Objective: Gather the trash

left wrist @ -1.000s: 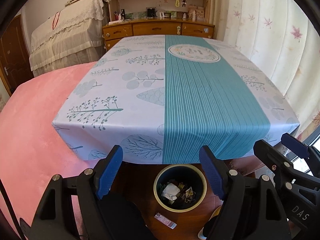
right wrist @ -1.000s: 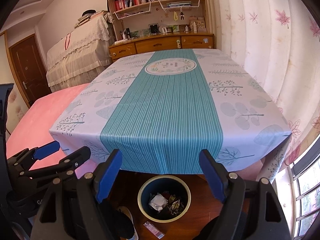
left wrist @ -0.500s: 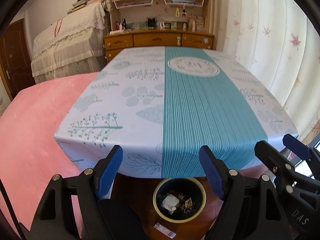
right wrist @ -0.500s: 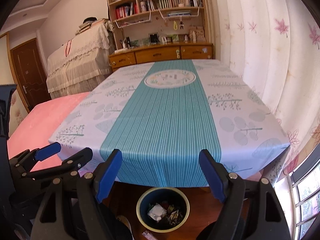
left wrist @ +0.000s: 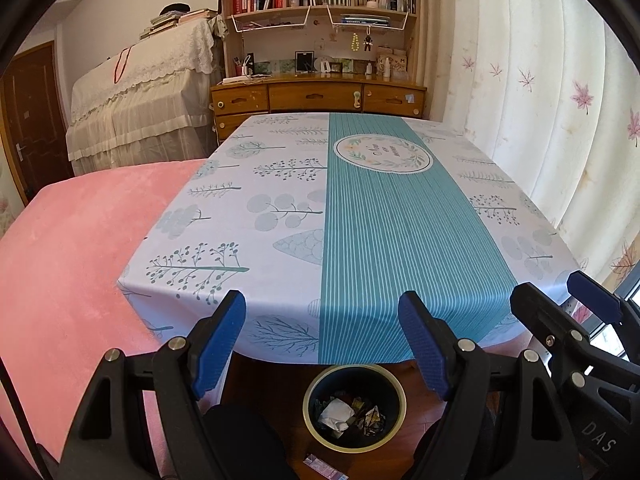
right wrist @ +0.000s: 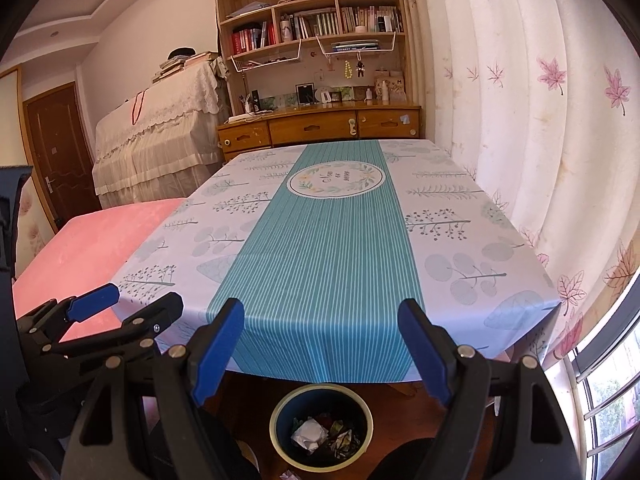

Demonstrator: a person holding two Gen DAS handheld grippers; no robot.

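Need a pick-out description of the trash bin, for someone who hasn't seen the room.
Find the long table under the white-and-teal patterned tablecloth. On the wooden floor just past its near edge stands the round dark-blue bin with a pale yellow rim; it alone holds crumpled white paper and wrappers.

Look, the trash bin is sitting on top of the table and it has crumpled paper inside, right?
Not quite. The trash bin stands on the wooden floor in front of the table, below its edge, not on top. It does have crumpled paper inside. The left wrist view shows this.
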